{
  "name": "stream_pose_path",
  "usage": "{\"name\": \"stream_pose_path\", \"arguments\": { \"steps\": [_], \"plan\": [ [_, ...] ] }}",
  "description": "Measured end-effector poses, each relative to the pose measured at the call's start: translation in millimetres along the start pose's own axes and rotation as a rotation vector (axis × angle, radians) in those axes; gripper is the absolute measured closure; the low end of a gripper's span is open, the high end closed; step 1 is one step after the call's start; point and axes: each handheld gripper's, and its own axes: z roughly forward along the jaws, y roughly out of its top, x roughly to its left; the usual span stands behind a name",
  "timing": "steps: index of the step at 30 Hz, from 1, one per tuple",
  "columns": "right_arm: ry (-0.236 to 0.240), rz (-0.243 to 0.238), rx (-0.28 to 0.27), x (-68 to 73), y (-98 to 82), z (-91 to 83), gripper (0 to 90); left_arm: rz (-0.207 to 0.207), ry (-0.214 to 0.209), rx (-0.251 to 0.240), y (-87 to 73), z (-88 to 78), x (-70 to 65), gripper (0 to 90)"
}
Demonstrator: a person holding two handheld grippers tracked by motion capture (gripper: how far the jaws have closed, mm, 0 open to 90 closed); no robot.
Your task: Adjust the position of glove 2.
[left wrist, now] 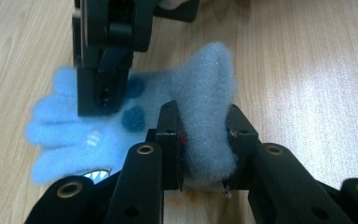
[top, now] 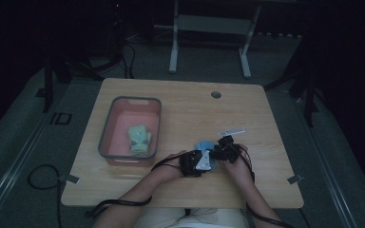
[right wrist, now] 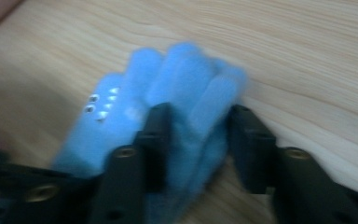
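Blue glove [left wrist: 121, 126] on the bench [top: 180, 99]: soft, light, fuzzy; best pinched at a fold. Left gripper [left wrist: 204, 135] fingers grasp its bunched cuff; right gripper [right wrist: 198, 135] fingers straddle its finger end, not yet pressing.

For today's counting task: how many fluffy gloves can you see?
2: a blue glove on the table between both grippers, and a green glove in the pink bin. More may lie hidden beneath.
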Motion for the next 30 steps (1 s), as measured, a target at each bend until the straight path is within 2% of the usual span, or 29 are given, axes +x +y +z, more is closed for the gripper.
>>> {"name": "stream_pose_path", "arguments": {
  "steps": [3, 4, 7, 8, 10, 14, 17, 20, 21, 22, 27, 30],
  "plan": [
    [0.044, -0.025, -0.008, 1.5, 0.3, 2.8, 72.7, 0.001, -0.010, 0.002, -0.4, -1.4, 1.2, 73.4],
    [0.057, -0.019, -0.006, 1.2, 0.5, 3.0, 75.2, -0.003, -0.013, 0.000, -0.6, -2.0, 1.3, 73.7],
    [0.088, -0.041, -0.031, -0.2, 1.3, 1.5, 78.3, -0.014, -0.008, -0.005, -0.6, -6.0, -0.1, 74.1],
    [0.111, -0.038, -0.053, -1.5, 2.8, -1.9, 78.8, -0.008, -0.002, -0.005, -0.3, -8.3, -0.4, 74.2],
    [0.143, -0.033, -0.080, -2.5, 7.0, -9.6, 79.1, -0.025, 0.003, -0.030, 0.9, -14.1, 1.2, 74.4],
    [0.133, -0.072, -0.104, 3.6, 17.4, -19.2, 79.5, -0.018, 0.019, -0.029, 8.9, -28.2, 8.6, 74.6],
    [0.154, -0.073, -0.129, 5.8, 27.7, -26.5, 79.5, -0.001, 0.041, -0.016, 14.2, -40.1, 13.1, 74.6],
    [0.150, -0.095, -0.148, 10.8, 38.0, -32.8, 79.5, 0.008, 0.060, -0.007, 17.5, -53.8, 19.0, 74.6],
    [0.150, -0.095, -0.148, 10.8, 38.0, -32.8, 79.5, 0.008, 0.060, -0.007, 17.5, -53.8, 19.0, 74.5],
    [0.152, -0.102, -0.155, 13.2, 42.6, -35.1, 79.5, 0.015, 0.074, 0.000, 19.1, -61.8, 22.3, 74.5],
    [0.169, -0.131, -0.189, 26.6, 66.0, -43.4, 79.6, 0.035, 0.101, 0.029, 20.5, -81.4, 30.6, 74.6],
    [0.178, -0.152, -0.201, 36.5, 79.1, -45.1, 79.6, 0.025, 0.120, 0.033, 18.1, -94.6, 35.1, 74.6]
  ]
}}
